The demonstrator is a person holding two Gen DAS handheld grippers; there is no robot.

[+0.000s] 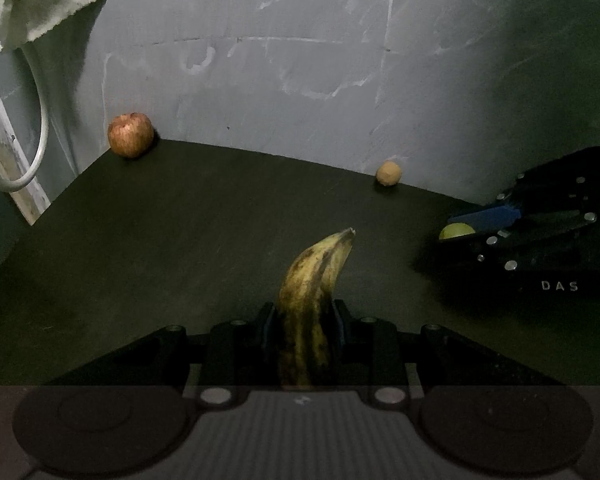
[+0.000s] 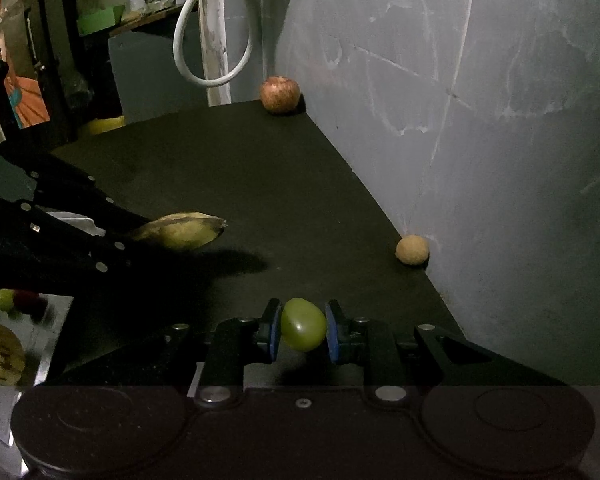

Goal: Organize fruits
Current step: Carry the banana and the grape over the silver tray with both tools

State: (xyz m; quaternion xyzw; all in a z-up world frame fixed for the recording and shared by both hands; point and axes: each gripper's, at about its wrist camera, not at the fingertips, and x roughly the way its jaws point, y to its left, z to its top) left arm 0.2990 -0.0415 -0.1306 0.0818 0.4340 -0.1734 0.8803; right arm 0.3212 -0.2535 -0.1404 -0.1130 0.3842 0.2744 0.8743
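Observation:
My left gripper (image 1: 305,320) is shut on a spotted yellow banana (image 1: 312,292) whose tip points away over the dark table (image 1: 180,240). In the right wrist view the same banana (image 2: 180,232) sticks out of the left gripper (image 2: 136,236) at the left. My right gripper (image 2: 303,330) is shut on a green grape (image 2: 303,329), held between its blue pads; from the left wrist view the grape (image 1: 456,231) shows in the right gripper (image 1: 460,226) at the right. A red apple (image 1: 130,134) (image 2: 279,94) sits in the far corner. A small tan round fruit (image 1: 389,173) (image 2: 411,249) rests by the wall.
A grey scuffed wall (image 1: 300,60) bounds the table's far side. A white cable loop (image 2: 204,60) and a cloth (image 1: 48,0) hang beyond the apple corner. At the lower left in the right wrist view lies a shiny tray (image 2: 56,328) with grapes (image 2: 5,300) and another fruit (image 2: 0,354).

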